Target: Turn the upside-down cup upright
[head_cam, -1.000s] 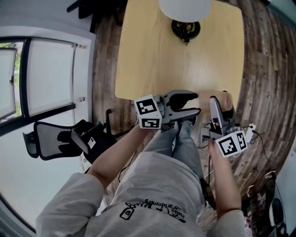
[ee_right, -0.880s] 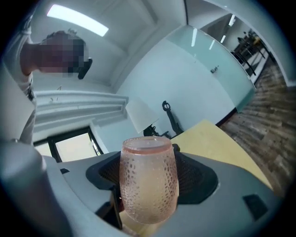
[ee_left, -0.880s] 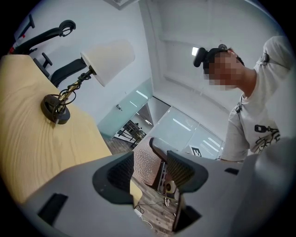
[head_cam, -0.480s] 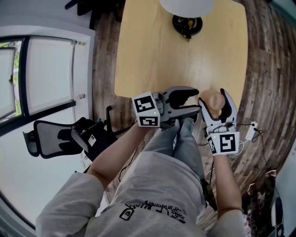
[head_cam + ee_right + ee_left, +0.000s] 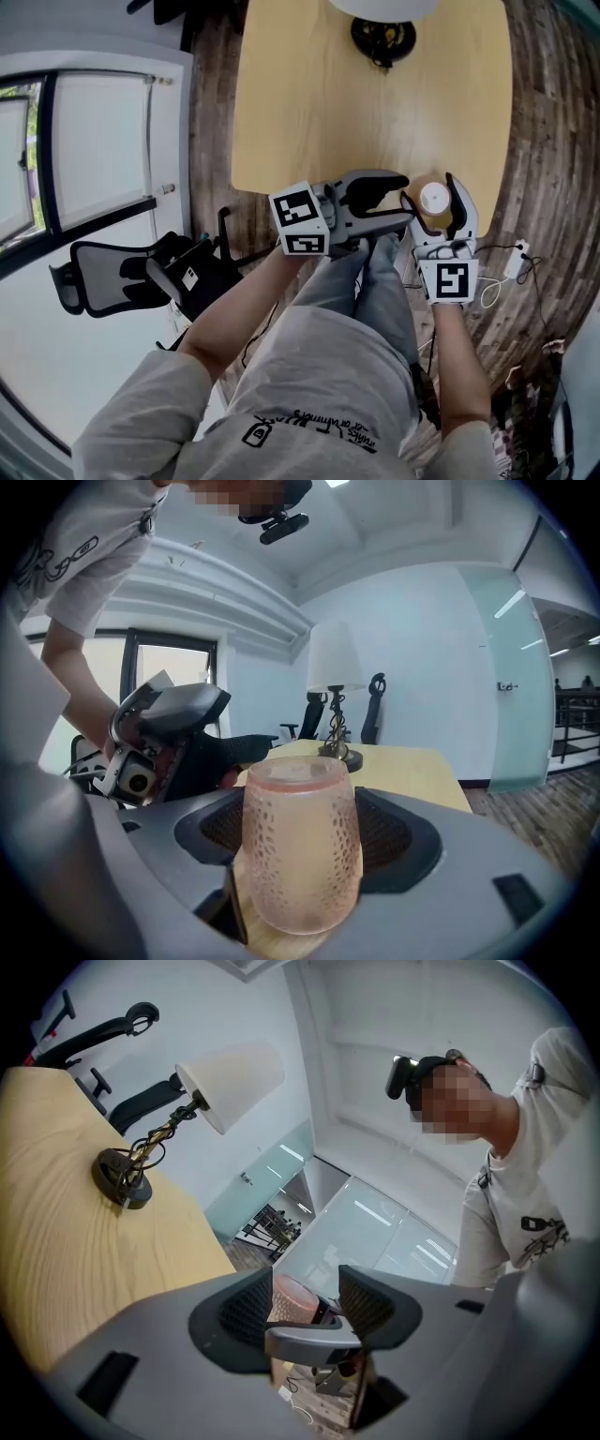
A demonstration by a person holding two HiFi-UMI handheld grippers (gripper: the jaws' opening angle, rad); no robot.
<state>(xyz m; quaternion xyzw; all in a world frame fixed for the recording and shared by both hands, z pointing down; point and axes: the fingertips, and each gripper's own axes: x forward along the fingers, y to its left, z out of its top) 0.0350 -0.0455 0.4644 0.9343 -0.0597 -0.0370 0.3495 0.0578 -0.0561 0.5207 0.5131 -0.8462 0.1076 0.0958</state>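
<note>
Right gripper (image 5: 431,192): its jaws were closed on the cup (image 5: 433,200), one pad against each side of the belly; its own view showed the dimpled pink cup (image 5: 300,855) filling the gap between the jaws of that gripper (image 5: 300,827).
Left gripper (image 5: 398,199): jaws moderately apart with nothing between them; in its own view the cup (image 5: 292,1300) showed only beyond the gap of this gripper (image 5: 306,1305).
Cup's place: at the near edge of the table (image 5: 309,112), close to the near right corner and well apart from the lamp (image 5: 382,39) at the far edge. Wood showed under it, but I could not tell whether it rested there or was held just clear.
Key relation: the cup lay straight ahead of the left gripper's tips, just beside them, on that gripper's right. The right gripper already had it, so any further turn looked like the right hand's work.
Long axis: vertical, or very near it, crossing the line between the right pads at about a right angle.
Which way it pointed: the upper end showed as a pale disc inside a pinkish ring. It read more like an open mouth than a base, though I could not settle that.
Judgement: if the mouth was up, only setting down and letting go remained.
</note>
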